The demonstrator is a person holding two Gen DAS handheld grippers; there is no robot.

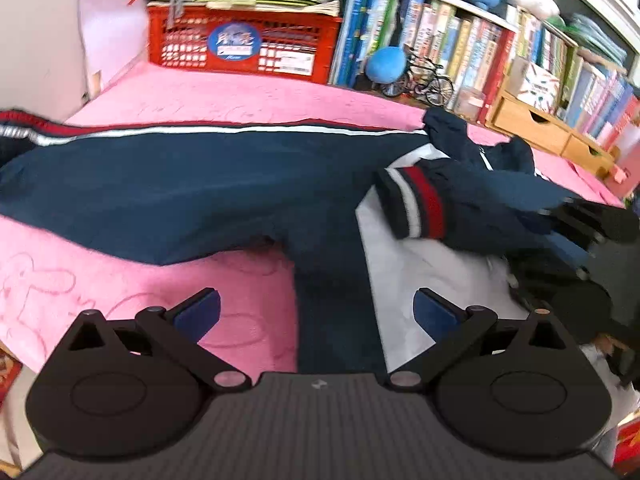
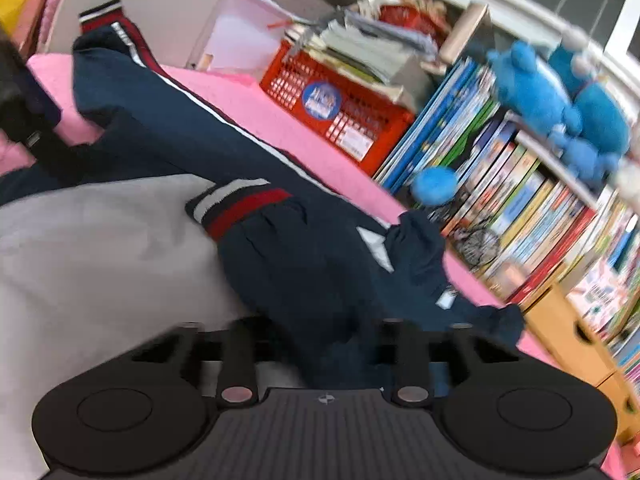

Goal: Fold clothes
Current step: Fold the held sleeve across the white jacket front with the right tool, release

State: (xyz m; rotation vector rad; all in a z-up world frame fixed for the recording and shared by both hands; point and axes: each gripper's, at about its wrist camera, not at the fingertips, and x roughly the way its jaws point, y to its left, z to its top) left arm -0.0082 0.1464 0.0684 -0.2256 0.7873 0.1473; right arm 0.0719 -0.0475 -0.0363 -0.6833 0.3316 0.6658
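Observation:
A navy jacket [image 1: 160, 184] with white and red stripes lies spread across a pink blanket [image 1: 240, 96]. Its white inner panel [image 1: 420, 272] faces up at the right. One sleeve, ending in a striped cuff [image 1: 416, 204], is folded over that panel. My left gripper [image 1: 316, 312] hovers open above the jacket's near edge, with nothing between its blue pads. My right gripper [image 1: 576, 224] comes in from the right, shut on the sleeve. In the right wrist view the sleeve [image 2: 288, 272] runs from its cuff [image 2: 236, 204] into the narrow jaws of my right gripper [image 2: 324, 332], whose pads are hidden by the cloth.
A red crate [image 1: 240, 44] piled with books stands at the blanket's far edge. A packed bookshelf [image 1: 480, 40] with blue plush toys [image 2: 540, 92], a small model bicycle [image 1: 428, 80] and a wooden drawer box [image 1: 540, 124] line the far right.

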